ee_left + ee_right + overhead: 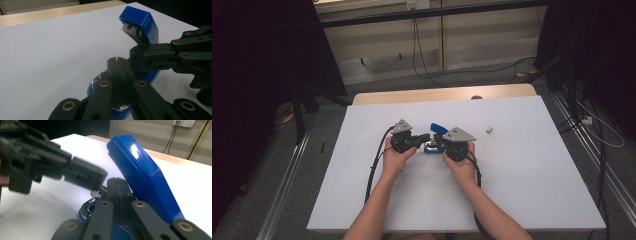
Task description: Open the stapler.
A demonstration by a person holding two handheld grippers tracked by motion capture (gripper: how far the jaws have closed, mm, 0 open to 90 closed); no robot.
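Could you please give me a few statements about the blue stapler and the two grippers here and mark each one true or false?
1. The blue stapler has its top arm swung up and open. True.
2. The stapler sits at the far right edge of the table. False: it lies near the middle of the white table, between the two grippers.
3. The left gripper and the right gripper both meet at the stapler. True.
4. A small white object lies on the table to the right of the grippers. True.
5. The stapler is red. False: it is blue.
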